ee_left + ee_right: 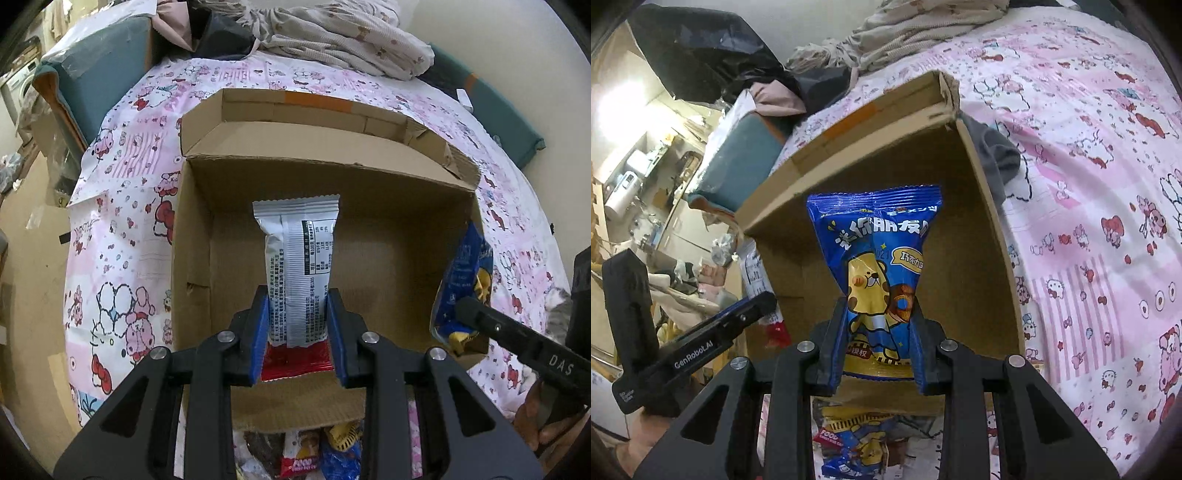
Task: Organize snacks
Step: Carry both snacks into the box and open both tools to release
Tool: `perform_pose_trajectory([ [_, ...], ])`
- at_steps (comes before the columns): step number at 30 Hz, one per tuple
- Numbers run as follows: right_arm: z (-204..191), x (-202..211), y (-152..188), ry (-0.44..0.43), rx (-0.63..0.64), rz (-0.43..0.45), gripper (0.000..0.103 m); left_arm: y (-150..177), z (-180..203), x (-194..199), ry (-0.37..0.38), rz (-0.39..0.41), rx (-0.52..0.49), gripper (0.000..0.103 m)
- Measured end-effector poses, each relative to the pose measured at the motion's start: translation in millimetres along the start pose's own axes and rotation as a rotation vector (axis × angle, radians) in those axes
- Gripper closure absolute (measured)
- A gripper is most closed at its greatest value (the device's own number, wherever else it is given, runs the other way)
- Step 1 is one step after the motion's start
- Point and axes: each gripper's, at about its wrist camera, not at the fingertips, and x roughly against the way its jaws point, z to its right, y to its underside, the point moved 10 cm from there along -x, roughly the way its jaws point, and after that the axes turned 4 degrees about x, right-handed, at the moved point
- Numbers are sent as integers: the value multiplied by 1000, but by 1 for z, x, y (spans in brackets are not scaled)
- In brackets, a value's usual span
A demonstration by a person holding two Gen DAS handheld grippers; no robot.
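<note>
An open cardboard box (369, 229) sits on a pink cartoon-print bedsheet. My left gripper (297, 306) is shut on a silver-and-red snack packet (297, 254) and holds it over the box's inside. My right gripper (877, 317) is shut on a blue snack bag with a yellow bear (877, 251), held over the same box (960, 266). The blue bag (461, 280) and right gripper also show at the right in the left wrist view. The left gripper (753, 306) with its packet shows at the left in the right wrist view.
More snack packets (317, 454) lie on the sheet in front of the box; a blue one (857, 446) shows below my right gripper. Crumpled bedding (332, 33) lies behind the box. A teal cushion (96, 74) sits at the far left.
</note>
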Motion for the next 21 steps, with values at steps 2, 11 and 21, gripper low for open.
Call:
perform_pose_trajectory([
  [2, 1, -5, 3, 20, 8, -15, 72, 0, -1, -2, -10, 6, -14, 77],
  [11, 3, -20, 9, 63, 8, -62, 72, 2, 2, -7, -12, 7, -36, 77],
  [21, -4, -21, 9, 69, 43, -70, 67, 6, 12, -6, 29, 0, -53, 72],
])
